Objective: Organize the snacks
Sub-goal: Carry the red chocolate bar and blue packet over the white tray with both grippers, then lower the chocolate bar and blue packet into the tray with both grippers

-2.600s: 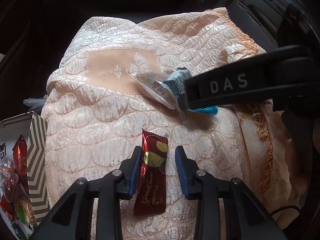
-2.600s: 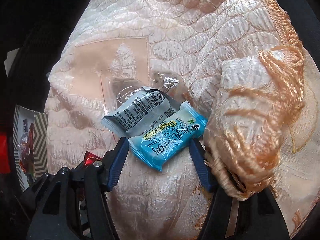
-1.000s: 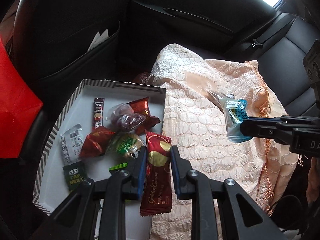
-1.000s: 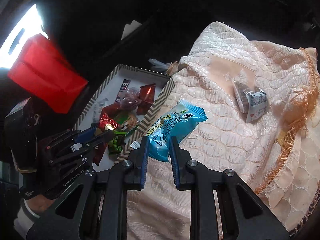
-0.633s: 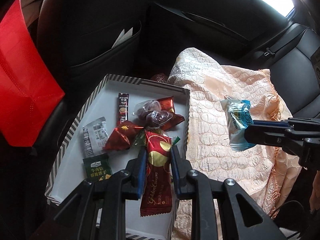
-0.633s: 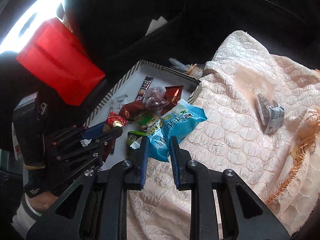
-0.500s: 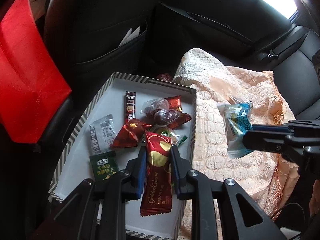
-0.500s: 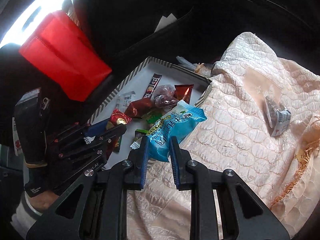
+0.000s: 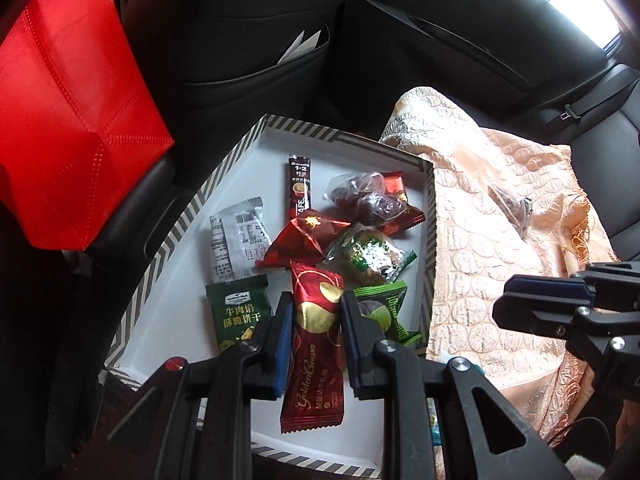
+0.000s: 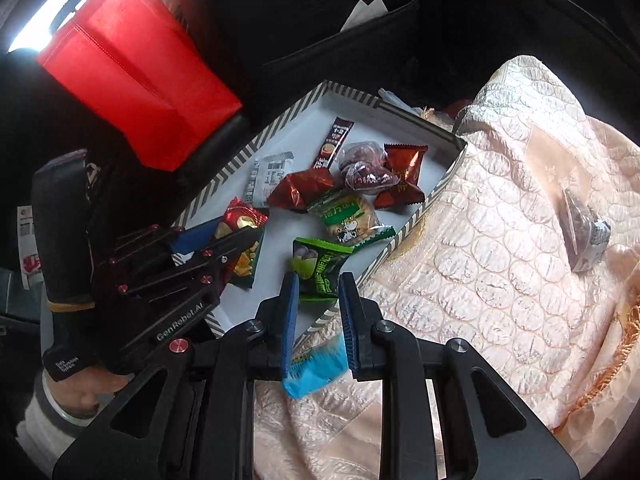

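My left gripper (image 9: 316,298) is shut on a dark red wafer packet (image 9: 314,360) and holds it over the near part of the striped box (image 9: 348,136). From the right wrist view, that gripper (image 10: 224,232) sits over the box's left side with the packet's red top (image 10: 240,216) showing. My right gripper (image 10: 318,278) hovers above the box's near rim (image 10: 404,232). A blue snack packet (image 10: 316,368) is caught low between its fingers, blurred. In the left wrist view the right gripper (image 9: 502,310) enters from the right over the cloth. Several wrapped snacks lie in the box.
A peach quilted cloth (image 10: 500,240) covers the car seat right of the box, with a clear-and-grey packet (image 10: 584,232) lying on it. A red bag (image 9: 68,120) stands left of the box. Behind are a dark seat back and its pocket (image 9: 304,44) with papers.
Both grippers have moved left from the cloth to over the box. The blue packet, which stuck up past the right fingertips, now sits low between the fingers.
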Tool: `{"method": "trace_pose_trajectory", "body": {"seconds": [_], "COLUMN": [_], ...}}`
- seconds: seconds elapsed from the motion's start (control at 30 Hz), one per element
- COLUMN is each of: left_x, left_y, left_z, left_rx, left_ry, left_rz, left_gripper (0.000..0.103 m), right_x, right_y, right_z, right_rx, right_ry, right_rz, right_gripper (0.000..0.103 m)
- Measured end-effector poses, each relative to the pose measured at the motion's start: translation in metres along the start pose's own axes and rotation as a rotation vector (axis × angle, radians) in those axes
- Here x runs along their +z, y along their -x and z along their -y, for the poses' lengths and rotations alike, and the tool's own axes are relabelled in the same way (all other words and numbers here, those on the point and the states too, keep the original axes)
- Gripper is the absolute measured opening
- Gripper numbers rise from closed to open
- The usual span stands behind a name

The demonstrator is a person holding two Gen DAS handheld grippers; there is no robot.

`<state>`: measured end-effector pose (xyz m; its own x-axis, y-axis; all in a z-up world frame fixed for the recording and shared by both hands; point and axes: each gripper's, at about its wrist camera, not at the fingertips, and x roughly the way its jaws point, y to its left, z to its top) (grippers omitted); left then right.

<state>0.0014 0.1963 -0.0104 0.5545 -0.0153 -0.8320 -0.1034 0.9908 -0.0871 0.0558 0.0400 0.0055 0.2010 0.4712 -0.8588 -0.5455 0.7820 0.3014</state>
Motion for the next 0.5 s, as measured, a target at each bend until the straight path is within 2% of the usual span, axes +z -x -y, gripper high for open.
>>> {"method": "trace_pose_trajectory", "body": {"seconds": [0.1, 0.2, 0.37, 0.43, 0.5], "left_x": [-0.002, -0.005, -0.008, -0.007, -0.008], "left_y": [-0.004, -0.006, -0.008, -0.007, -0.007], "left_z": [0.0, 0.001, -0.001, -0.001, 0.0], "left_rx": [0.002, 0.002, 0.002, 0.001, -0.001], "left_ry": [0.0, 0.001, 0.012, 0.01, 0.009], "left_rz": [-0.01, -0.014, -0.021, -0.021, -0.021], "left_gripper": [0.025, 0.025, 0.025, 0.025, 0.025], "right_x": [-0.003, -0.011, -0.041, -0.052, -0.057], "right_y": [-0.007, -0.018, -0.037, -0.045, -0.05], "right_z": [0.004, 0.006, 0.02, 0.027, 0.034], "right_rx": [-0.001, 0.007, -0.013, -0.005, 0.03], "right_ry": [-0.007, 0.009, -0.038, -0.084, -0.145], "right_rz": [-0.02, -0.096, -0.194, -0.218, -0.206], "right_gripper": [0.019, 0.02, 0.02, 0.028, 0.041]}}
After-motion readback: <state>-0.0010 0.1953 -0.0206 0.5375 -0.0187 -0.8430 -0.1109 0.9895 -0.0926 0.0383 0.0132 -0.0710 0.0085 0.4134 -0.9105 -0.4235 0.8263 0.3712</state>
